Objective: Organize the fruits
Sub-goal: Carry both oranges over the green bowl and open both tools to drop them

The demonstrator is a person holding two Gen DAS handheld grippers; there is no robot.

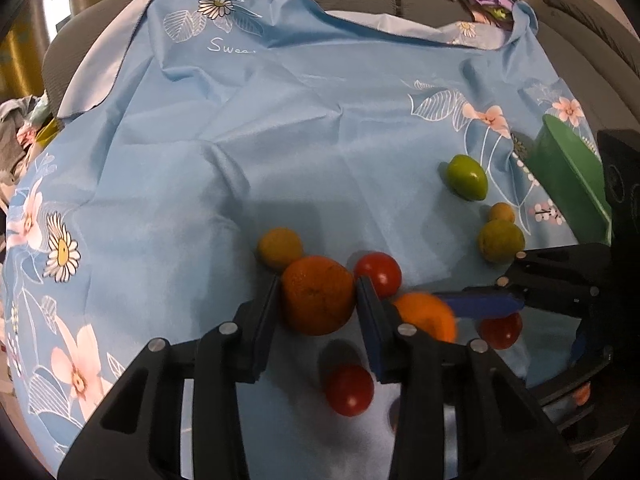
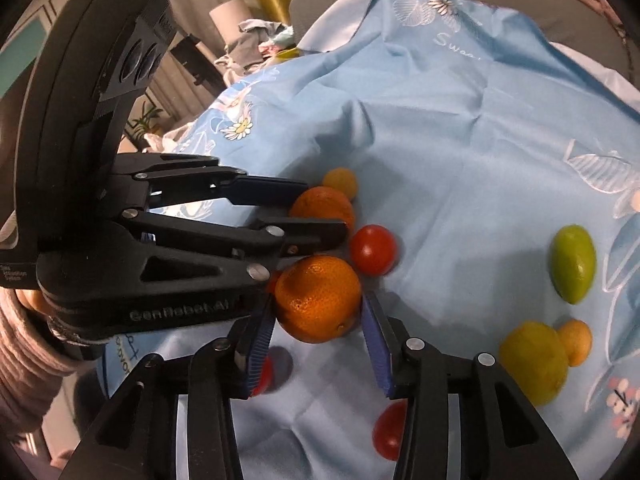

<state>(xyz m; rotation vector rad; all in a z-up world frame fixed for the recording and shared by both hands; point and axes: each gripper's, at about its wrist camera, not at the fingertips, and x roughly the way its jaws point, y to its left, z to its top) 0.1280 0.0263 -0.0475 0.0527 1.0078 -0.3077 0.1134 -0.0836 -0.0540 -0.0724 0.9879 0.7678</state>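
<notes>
Left claw (image 1: pixel 316 296) is pointing steeply downward, its two blue-padded fingers (image 1: pixel 370 320) pressing on either side of an orange (image 1: pixel 318 294). Right claw (image 2: pixel 318 316) is tilting downward beside it, its fingers (image 2: pixel 376 344) straddling a second orange (image 2: pixel 318 298) with the pads standing just off the peel. A sleeved wrist (image 2: pixel 28 344) is showing behind the left claw's body.

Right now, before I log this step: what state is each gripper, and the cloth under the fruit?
Left black two-finger gripper: shut on the darker round orange.
Right black two-finger gripper: open, fingers straddling the brighter round orange, which rests on the cloth.
Light-blue floral cloth: spread out, wrinkled.
</notes>
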